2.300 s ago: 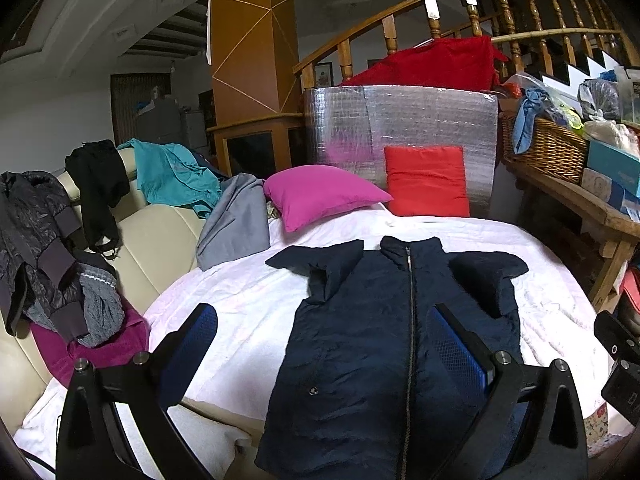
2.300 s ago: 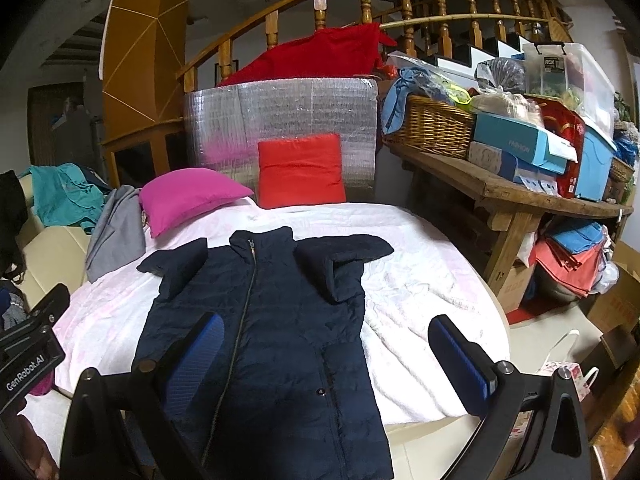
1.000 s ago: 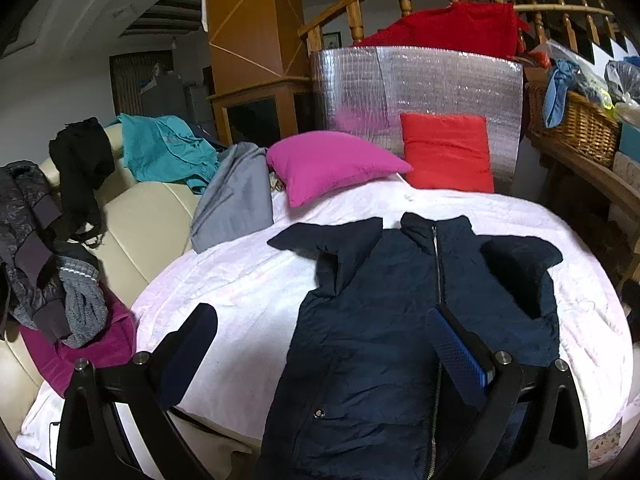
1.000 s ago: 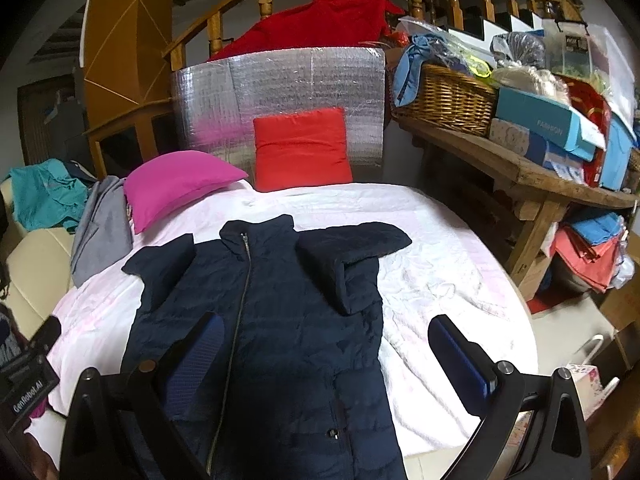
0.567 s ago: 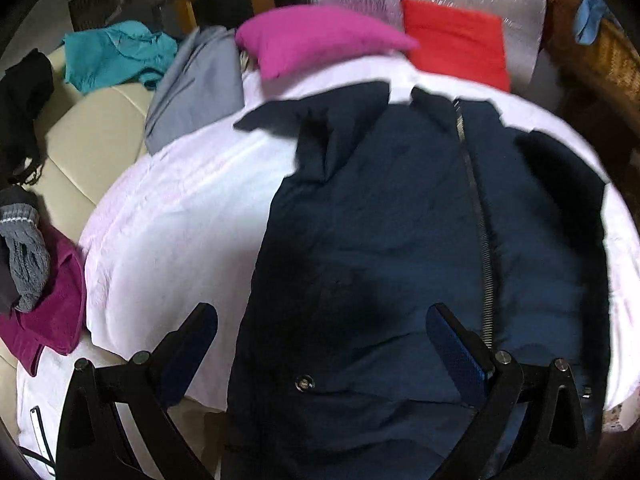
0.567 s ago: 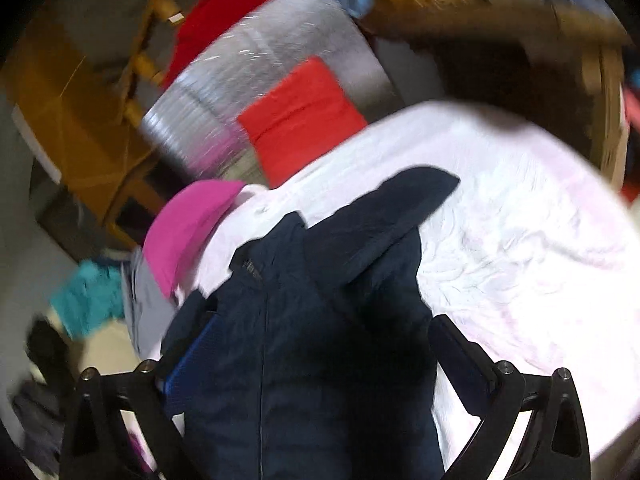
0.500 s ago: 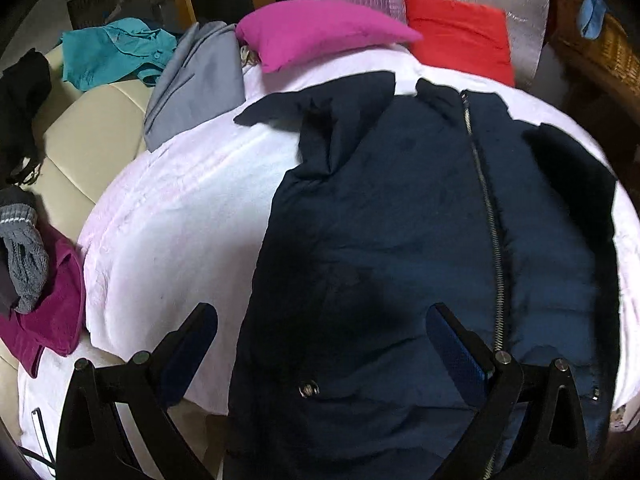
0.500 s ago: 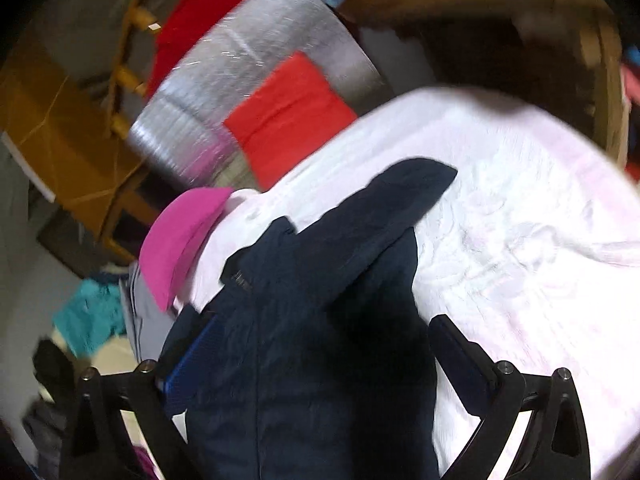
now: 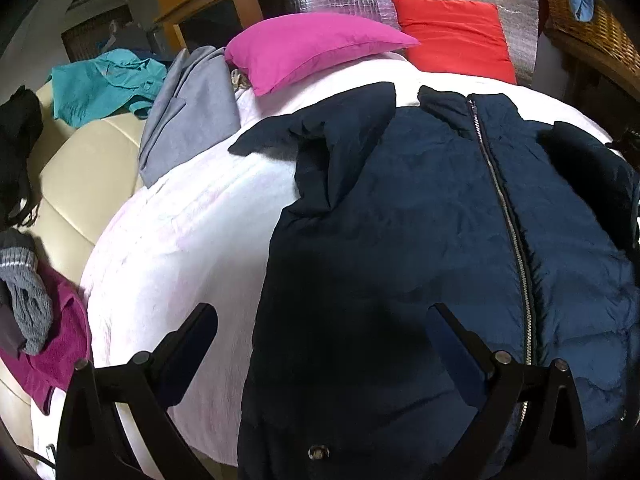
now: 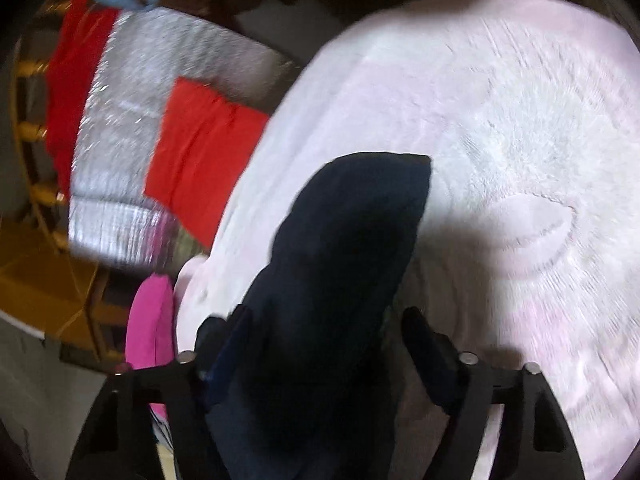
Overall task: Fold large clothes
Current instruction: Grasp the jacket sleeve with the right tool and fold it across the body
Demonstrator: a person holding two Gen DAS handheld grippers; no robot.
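Lying zip-up on the white cover, our navy jacket runs collar-far, hem-near; left gripper hovers wide and empty over its hem, while right gripper, rolled sideways, is closing around the sleeve.

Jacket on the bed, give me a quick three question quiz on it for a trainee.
1. True or false: the jacket is zipped shut.
2. Which pillow lies nearer the jacket's collar: A) pink pillow B) red pillow?
3. Fill in: the right gripper is closing around the jacket's folded ____.

Key:
1. True; the zipper runs closed up to the collar.
2. A.
3. Sleeve; it lies between the jaws, not yet pinched.
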